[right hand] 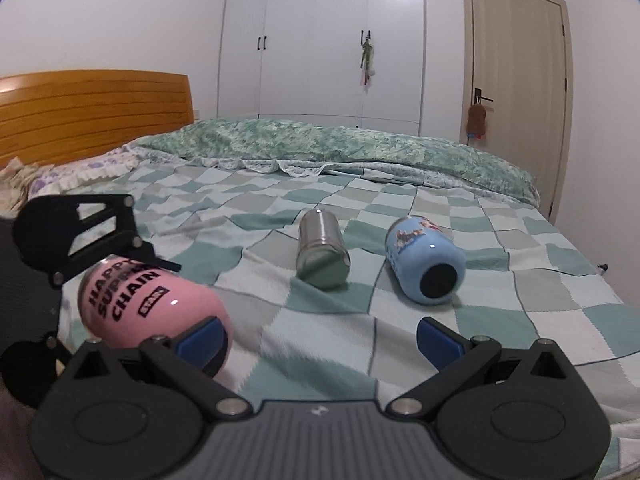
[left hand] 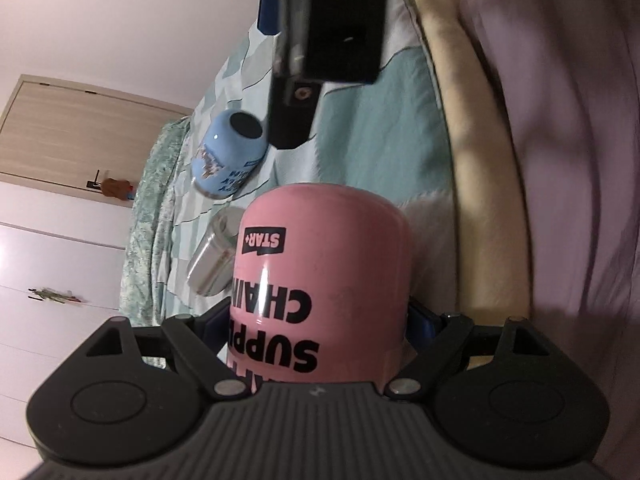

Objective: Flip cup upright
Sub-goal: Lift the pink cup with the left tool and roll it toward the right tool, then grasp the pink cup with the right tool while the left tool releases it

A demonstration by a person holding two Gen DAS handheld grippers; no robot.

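A pink cup [left hand: 320, 280] with black lettering fills the middle of the left wrist view. My left gripper [left hand: 320, 320] is shut on it, jaws on its two sides. In the right wrist view the pink cup [right hand: 152, 308] lies tilted on its side at the left, held by the left gripper [right hand: 80, 240]. A steel cup [right hand: 322, 254] and a light blue cup [right hand: 424, 264] lie on their sides on the bed. My right gripper [right hand: 320, 340] is open and empty, its blue fingertips [right hand: 438, 340] low over the bedspread.
The checked green and white bedspread [right hand: 320, 200] covers the bed. A green quilt [right hand: 360, 148] lies along the far side. A wooden headboard [right hand: 92, 104] is at the left, a white wardrobe [right hand: 320, 40] and a door [right hand: 516, 80] behind.
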